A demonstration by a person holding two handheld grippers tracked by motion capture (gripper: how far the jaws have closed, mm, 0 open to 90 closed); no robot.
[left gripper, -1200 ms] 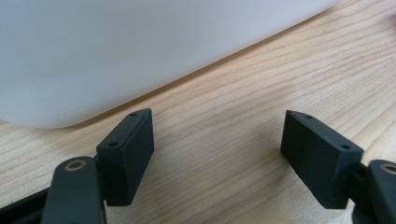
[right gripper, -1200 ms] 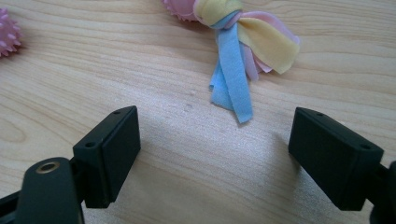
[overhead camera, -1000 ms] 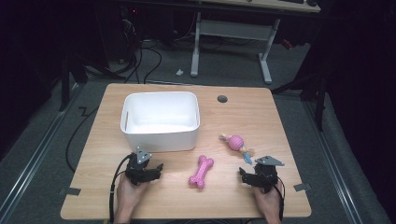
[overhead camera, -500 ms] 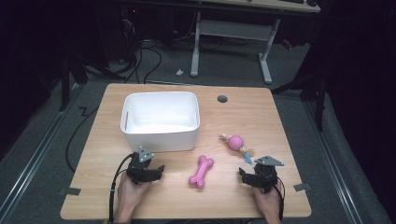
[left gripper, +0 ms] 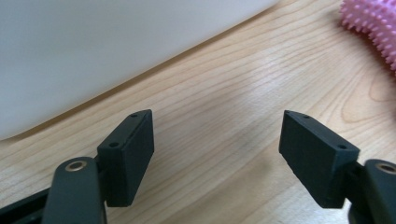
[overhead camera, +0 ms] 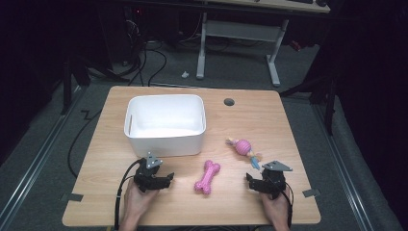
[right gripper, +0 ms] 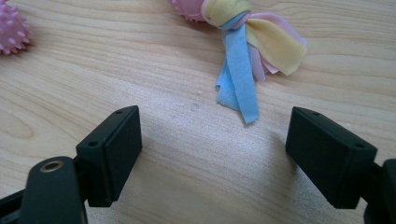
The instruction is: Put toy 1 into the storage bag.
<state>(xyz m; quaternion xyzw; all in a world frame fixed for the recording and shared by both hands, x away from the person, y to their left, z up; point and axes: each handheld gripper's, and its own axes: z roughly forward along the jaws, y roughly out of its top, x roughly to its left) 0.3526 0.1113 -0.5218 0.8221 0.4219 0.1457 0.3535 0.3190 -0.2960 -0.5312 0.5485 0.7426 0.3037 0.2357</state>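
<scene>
- Right now my left gripper (overhead camera: 163, 179) and right gripper (overhead camera: 252, 182) rest on the table (overhead camera: 298, 144), jaws spread, holding nothing.
- Pink bone toy (overhead camera: 207, 176) lies between them; ribbon ball toy (overhead camera: 244, 147) sits near the right gripper.
- White bin (overhead camera: 165, 139) looks empty, so I judge nothing is done yet.

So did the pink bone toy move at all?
No. The pink bone toy lies at the same spot, just in front of the white bin's right corner, as before.

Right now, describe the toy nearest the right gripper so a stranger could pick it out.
Start at the white bin on the wooden table; look right and nearer. The ball toy lies there, trailing blue and yellow fabric strips, unlike the spiky pink bone beside it.
</scene>
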